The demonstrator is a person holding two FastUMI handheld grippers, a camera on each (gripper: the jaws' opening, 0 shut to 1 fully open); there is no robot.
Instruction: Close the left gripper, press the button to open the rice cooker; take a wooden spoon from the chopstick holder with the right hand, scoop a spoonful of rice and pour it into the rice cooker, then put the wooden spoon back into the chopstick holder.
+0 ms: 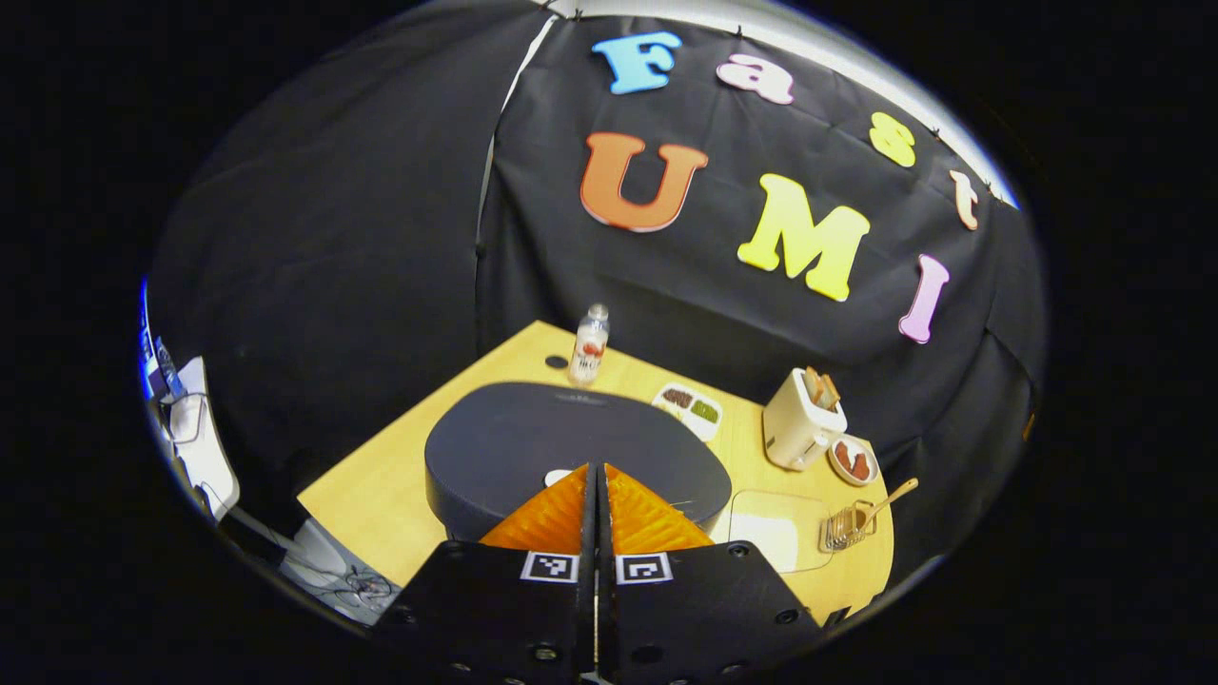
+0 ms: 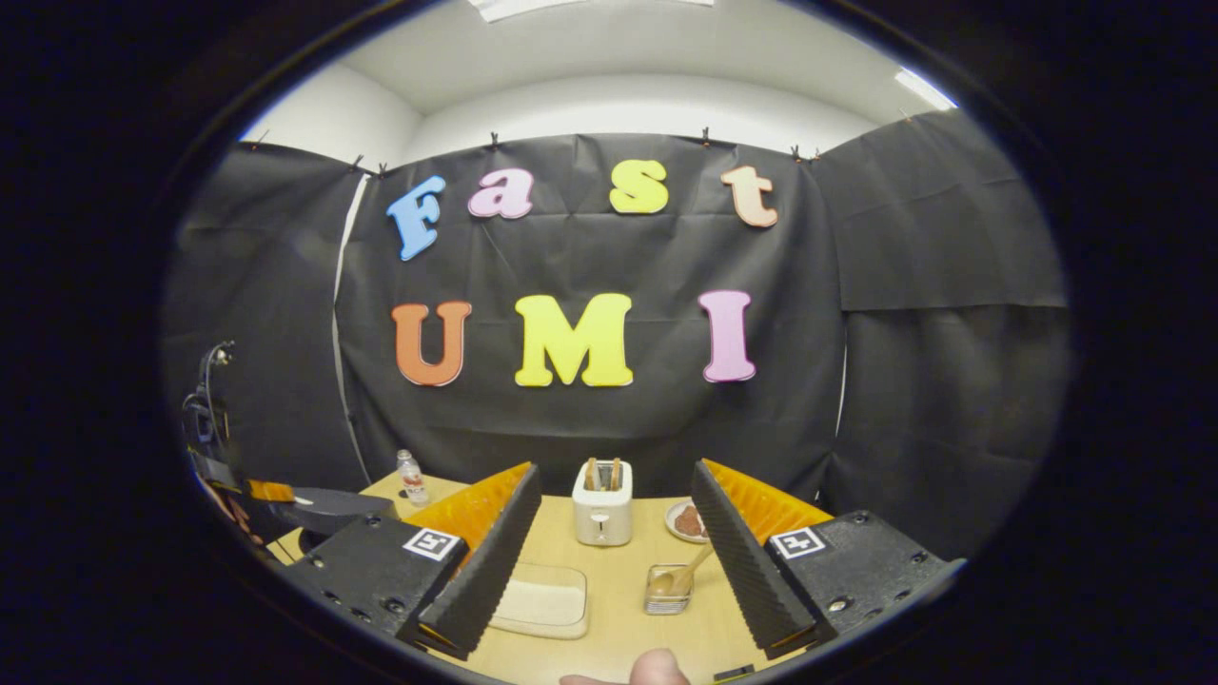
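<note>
- Left gripper [image 1: 597, 476]: jaws pressed together, nothing between them, tips poised over the near edge of the rice cooker [image 1: 571, 447]; contact cannot be told.
- Rice cooker: dark, lid down, on the table [image 1: 381, 495].
- Right gripper [image 2: 614, 533]: jaws spread wide, empty, raised above the table.
- Chopstick holder [image 2: 667, 590]: wire rack, right of the rice cooker, past a clear rice container [image 2: 544, 599].
- Wooden spoon [image 2: 687, 571]: resting in the chopstick holder, handle angled up.
- Toaster [image 2: 602, 514]: behind the chopstick holder, beside a small dish [image 2: 685, 521].
</note>
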